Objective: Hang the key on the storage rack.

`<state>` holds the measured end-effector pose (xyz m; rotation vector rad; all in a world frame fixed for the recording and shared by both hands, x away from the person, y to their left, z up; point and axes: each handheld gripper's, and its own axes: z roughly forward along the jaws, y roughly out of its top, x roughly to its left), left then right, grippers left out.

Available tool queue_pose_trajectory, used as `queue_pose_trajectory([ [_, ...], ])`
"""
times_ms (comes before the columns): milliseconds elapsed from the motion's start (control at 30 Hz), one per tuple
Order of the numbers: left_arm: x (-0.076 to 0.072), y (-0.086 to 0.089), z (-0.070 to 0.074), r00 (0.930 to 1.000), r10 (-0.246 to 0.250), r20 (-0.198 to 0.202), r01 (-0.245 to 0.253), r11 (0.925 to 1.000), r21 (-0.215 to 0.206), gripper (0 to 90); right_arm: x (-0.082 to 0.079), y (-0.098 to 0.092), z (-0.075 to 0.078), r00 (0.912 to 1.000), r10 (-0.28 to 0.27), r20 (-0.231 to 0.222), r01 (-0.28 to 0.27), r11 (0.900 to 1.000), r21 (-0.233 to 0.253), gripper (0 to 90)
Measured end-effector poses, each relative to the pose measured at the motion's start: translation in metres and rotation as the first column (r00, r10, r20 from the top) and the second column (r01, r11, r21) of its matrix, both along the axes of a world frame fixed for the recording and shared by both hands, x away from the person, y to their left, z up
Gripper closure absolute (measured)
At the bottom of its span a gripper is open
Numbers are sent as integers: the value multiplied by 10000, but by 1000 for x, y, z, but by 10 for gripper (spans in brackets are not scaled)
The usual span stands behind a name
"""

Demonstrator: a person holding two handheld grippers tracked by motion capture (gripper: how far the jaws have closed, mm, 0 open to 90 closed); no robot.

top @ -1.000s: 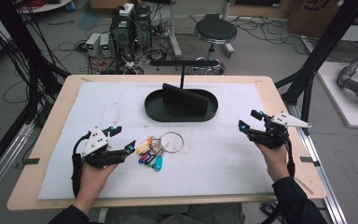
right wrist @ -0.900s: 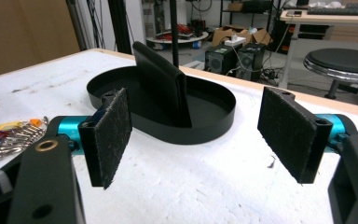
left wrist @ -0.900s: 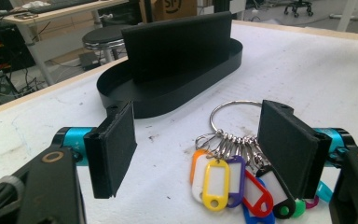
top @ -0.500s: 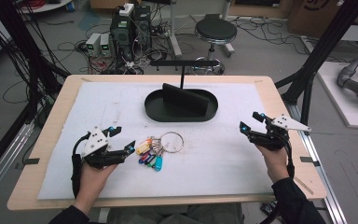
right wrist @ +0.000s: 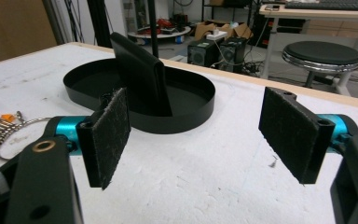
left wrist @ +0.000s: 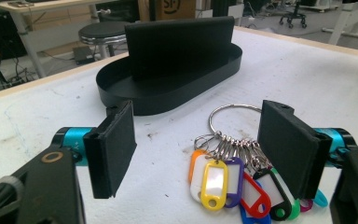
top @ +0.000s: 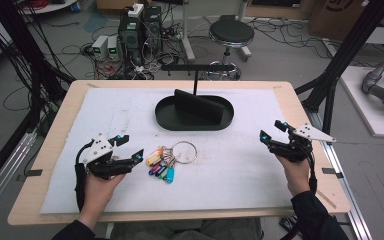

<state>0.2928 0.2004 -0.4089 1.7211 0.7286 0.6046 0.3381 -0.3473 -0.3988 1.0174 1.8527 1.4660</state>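
Keys on a steel ring with coloured plastic tags (top: 166, 159) lie ungrasped just ahead of your left tongs (top: 130, 149), spread wide; right tongs (top: 273, 131) also spread, empty. Pickup remains.

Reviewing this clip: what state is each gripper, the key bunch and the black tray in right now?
Left gripper: open, jaws either side of the tags, nothing gripped.
Right gripper: open, empty.
Bunch of coloured plastic key tags on a metal ring: lying flat on the white mat, unheld.
Black oval tray with upright divider: empty, upright.
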Motion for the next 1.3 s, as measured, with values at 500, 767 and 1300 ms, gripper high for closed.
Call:
queue_pose_trajectory([
  [500,19,-19,-1,9970,-547,-554,549,9985,11,284,-1,-1,-1,10000,-37,-42,36,9999,-97,252],
  [767,31,-36,1,9928,-836,-863,850,9963,125,368,-1,-1,-1,10000,-55,-54,54,9996,-280,252],
  [1300,68,-71,-1,9870,-1061,-1206,1132,9921,536,524,0,-2,-2,10000,-23,-77,22,9999,-133,252],
])
